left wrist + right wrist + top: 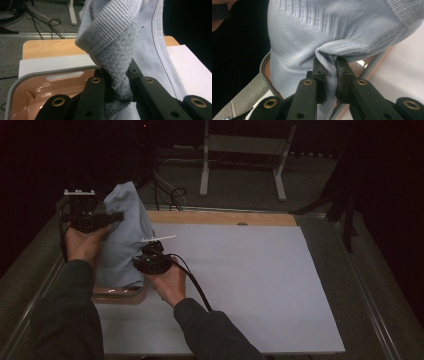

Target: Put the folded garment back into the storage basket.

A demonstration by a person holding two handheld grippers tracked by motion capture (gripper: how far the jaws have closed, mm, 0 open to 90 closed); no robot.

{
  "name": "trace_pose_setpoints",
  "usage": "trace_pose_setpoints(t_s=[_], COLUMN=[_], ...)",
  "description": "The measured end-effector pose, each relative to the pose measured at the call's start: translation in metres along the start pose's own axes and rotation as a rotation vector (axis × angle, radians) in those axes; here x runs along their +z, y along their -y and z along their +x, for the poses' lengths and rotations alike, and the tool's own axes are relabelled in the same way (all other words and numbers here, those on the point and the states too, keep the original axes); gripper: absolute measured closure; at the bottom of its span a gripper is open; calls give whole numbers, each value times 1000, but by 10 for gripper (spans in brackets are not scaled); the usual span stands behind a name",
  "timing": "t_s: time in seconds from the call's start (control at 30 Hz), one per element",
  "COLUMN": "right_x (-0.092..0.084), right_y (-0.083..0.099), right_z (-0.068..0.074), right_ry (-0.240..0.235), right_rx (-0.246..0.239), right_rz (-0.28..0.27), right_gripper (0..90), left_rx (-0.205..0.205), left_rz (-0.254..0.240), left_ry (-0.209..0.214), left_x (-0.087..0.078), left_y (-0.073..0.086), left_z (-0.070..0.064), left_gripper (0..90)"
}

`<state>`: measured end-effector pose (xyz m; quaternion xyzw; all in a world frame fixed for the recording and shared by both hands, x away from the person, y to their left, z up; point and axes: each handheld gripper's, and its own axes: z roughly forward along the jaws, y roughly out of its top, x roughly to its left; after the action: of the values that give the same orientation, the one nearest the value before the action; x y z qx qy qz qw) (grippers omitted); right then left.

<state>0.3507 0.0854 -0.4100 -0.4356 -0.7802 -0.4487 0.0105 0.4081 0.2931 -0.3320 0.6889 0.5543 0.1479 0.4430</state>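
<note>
Up high now, at about ten o'clock in the high view: a soft, light blue knitted sweater (122, 237), lifted over a basin (120, 295) with a grey rim and a pink inside. Held at two spots, one by each claw.

Left gripper (102, 217), at about nine o'clock of the sweater in the high view, raised near the top of the cloth. Closed tight on a bunched fold of the sweater (117, 72), as seen in the left gripper view, with the ribbed edge standing up at twelve o'clock above the jaws and the fluffy inside of the knit squeezed between them. Basin (37, 80) down at eight o'clock there, pink and shiny inside, with a long slot handle near its rim.

Right gripper (150, 254), at about four o'clock of the sweater in the high view, lower than the left one. Also clamped shut on the sweater (324, 32), pinching a small pleat of cloth in the right gripper view, with the rest of the knit spreading wide toward twelve o'clock. A bit of the basin rim (263, 66) peeking out at nine o'clock, under the cloth.

Under it all, a big white sheet (250, 285) on the table, with a strip of light wood (225, 218) along its far edge at twelve o'clock. Beyond that, grey floor, some dark cables (170, 195) and a white metal stand (240, 150).
</note>
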Motion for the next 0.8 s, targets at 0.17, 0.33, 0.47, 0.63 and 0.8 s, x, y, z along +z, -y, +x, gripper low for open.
trace_pose_setpoints(t_s=[0.17, 0.33, 0.47, 0.63, 0.8], right_x=[4, 11, 14, 17, 19], right_y=[1, 3, 5, 7, 8], right_z=[3, 6, 8, 10, 11], right_ry=[2, 6, 0, 2, 3], right_rx=[-5, -9, -11, -14, -14], right_rz=[7, 12, 14, 12, 15], right_gripper=[807, 807, 807, 807, 807], left_rx=[-11, -22, -21, -18, -20], left_rz=[3, 5, 2, 3, 4], left_ry=[-5, -10, -15, -16, -19], left_x=[0, 0, -2, -3, -3], left_y=[4, 7, 8, 9, 11], left_z=[5, 9, 10, 11, 12], left_gripper=[825, 825, 825, 825, 824])
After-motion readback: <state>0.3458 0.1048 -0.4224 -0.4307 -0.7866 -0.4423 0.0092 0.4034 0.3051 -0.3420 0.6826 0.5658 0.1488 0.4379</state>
